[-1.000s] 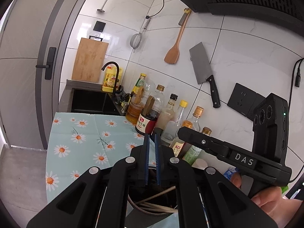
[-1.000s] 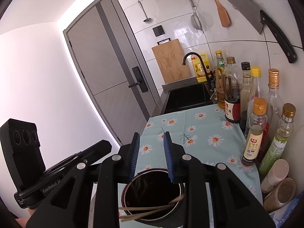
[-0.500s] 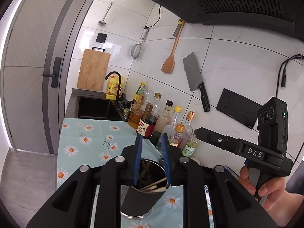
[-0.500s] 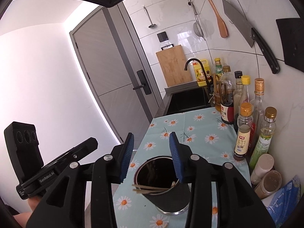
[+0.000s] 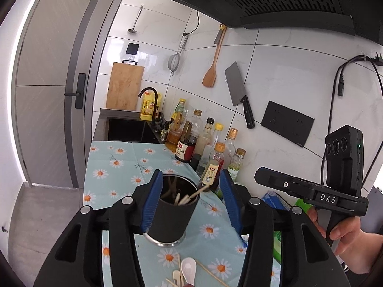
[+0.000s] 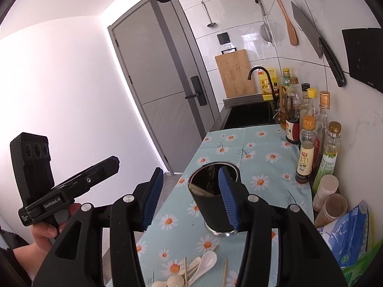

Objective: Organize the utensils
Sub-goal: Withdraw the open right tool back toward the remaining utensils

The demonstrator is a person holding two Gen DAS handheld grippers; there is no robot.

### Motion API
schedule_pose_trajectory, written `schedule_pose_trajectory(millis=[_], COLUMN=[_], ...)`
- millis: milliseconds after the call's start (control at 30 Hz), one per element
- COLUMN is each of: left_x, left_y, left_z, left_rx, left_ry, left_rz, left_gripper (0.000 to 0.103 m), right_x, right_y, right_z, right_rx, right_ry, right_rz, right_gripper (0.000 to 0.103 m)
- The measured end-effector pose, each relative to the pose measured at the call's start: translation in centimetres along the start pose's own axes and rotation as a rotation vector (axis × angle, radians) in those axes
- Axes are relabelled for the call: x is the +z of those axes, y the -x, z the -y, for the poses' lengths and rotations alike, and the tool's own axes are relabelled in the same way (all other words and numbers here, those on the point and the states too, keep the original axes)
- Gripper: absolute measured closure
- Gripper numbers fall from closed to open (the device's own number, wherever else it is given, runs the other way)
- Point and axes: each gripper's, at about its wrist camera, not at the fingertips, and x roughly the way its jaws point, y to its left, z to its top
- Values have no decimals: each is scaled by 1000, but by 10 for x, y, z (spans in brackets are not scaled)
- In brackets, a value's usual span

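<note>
A black utensil holder stands upright on the daisy cloth with chopsticks and spoons sticking out of it. My left gripper hovers in front of it. Its jaws are opening and the pads press on nothing; the holder shows past them. My right gripper is also opening with nothing between its pads; the holder stands just behind its right finger. White spoons and loose chopsticks lie on the cloth near the front edge. Each view shows the other gripper held by a hand.
Sauce and oil bottles line the tiled wall. Two jars and a blue packet sit at the right. A sink with a black tap lies beyond the cloth. A cleaver and a wooden spatula hang on the wall.
Both grippers have drawn back and up from the holder and their jaws have spread wider. The holder now shows whole, and the spoons and chopsticks on the cloth have come into view.
</note>
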Motion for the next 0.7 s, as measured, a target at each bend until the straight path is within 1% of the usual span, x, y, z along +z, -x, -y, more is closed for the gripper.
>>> schedule_pose_trajectory(millis=[133, 233, 300, 333, 367, 433, 533, 600, 633, 700], left_x=[-17, -30, -38, -42, -46, -54, -65, -72, -76, -82], left_y=[9, 17, 20, 22, 24, 30, 39, 46, 49, 56], left_z=[13, 27, 34, 38, 41, 48, 61, 68, 72, 78], left_rx=[15, 43, 63, 83, 93, 102, 120, 129, 134, 145], left_ry=[18, 11, 12, 16, 21, 27, 26, 29, 30, 32], left_rz=[-28, -52, -68, -80, -87, -98, -112, -117, -119, -116], left_gripper=[54, 54, 47, 40, 37, 37, 37, 33, 30, 29], right_x=[-12, -22, -29, -32, -35, -41, -53, -62, -65, -74], right_y=[17, 30, 40, 43, 47, 57, 70, 77, 80, 86], right_z=[3, 6, 10, 11, 12, 16, 19, 20, 20, 20], right_rx=[23, 44, 48, 50, 50, 50, 50, 54, 57, 65], right_ry=[-1, -14, -17, -21, -24, -31, -34, -33, -32, -26], right_rz=[-20, -35, -43, -46, -50, -57, -69, -79, -85, -91], right_gripper=[54, 51, 49, 46, 44, 43, 38, 37, 35, 33])
